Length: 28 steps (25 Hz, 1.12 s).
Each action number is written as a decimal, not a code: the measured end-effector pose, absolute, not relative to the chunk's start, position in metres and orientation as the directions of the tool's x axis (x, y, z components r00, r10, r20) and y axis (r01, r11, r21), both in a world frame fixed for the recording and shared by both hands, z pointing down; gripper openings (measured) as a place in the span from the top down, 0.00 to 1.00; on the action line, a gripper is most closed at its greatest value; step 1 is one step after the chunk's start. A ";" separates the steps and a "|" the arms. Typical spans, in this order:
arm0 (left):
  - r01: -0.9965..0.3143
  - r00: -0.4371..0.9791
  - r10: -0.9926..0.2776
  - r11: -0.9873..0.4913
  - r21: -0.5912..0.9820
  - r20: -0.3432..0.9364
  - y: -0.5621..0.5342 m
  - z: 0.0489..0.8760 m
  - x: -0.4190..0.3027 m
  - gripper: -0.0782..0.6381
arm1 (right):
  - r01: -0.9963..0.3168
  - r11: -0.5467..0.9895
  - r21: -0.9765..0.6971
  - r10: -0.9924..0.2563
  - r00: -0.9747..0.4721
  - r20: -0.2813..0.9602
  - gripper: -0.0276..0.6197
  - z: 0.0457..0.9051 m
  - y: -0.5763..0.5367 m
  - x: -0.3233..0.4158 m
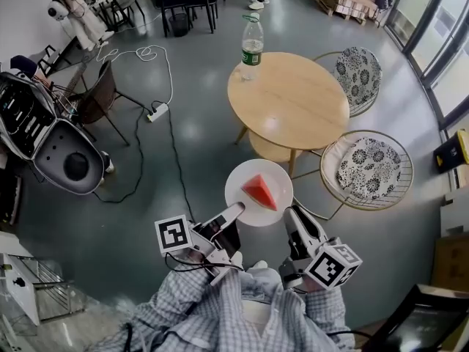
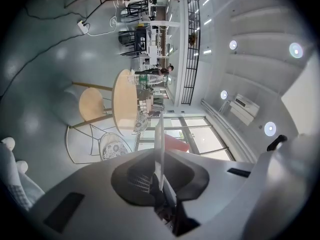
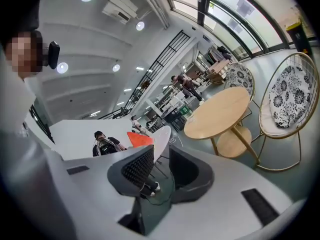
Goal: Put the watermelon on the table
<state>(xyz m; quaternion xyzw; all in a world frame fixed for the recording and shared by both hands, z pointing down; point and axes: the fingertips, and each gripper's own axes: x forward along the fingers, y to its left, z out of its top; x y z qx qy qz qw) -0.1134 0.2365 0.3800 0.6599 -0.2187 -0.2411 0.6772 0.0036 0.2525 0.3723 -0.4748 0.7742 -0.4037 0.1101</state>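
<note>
With left claw (image 1: pixel 236 210), pinches thin white round plate (image 1: pixel 245 173) by its rim; holds right claw (image 1: pixel 293 215) released beside the opposite rim. Carries red watermelon wedge (image 1: pixel 260 191) loose on it, short of round wooden worktop (image 1: pixel 293 101). Risks tilting on one grip, sliding wedge off.

Watermelon wedge (image 1: pixel 261 191) lies on a plate (image 1: pixel 245 171) held in the air on the near side of the round counter (image 1: pixel 293 108). The left claw (image 1: pixel 236 211) is clamped on the plate's near-left rim, and the near-right rim sits between the parted jaws of the right claw (image 1: pixel 293 213). A bottle (image 1: pixel 251 48) stands at the counter's far-left edge and a stool (image 1: pixel 272 150) is tucked beneath it. The far chair (image 1: pixel 358 70) and near chair (image 1: pixel 370 169) sit to its right, and a power strip (image 1: pixel 157 111) lies on the floor to its left.
</note>
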 end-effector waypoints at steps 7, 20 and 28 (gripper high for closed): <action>0.047 0.808 -0.587 0.005 0.999 -0.035 0.234 0.377 -0.128 0.84 | -0.596 0.232 -0.769 -0.812 -0.554 0.184 0.84 0.368 0.252 -0.022; 0.033 0.839 -0.544 0.009 0.999 -0.023 0.234 0.385 -0.132 0.84 | -0.610 0.213 -0.763 -0.854 -0.496 0.159 0.84 0.374 0.257 -0.026; 0.032 0.839 -0.544 0.005 0.999 -0.024 0.235 0.383 -0.134 0.84 | -0.613 0.226 -0.757 -0.855 -0.497 0.148 0.84 0.371 0.259 -0.027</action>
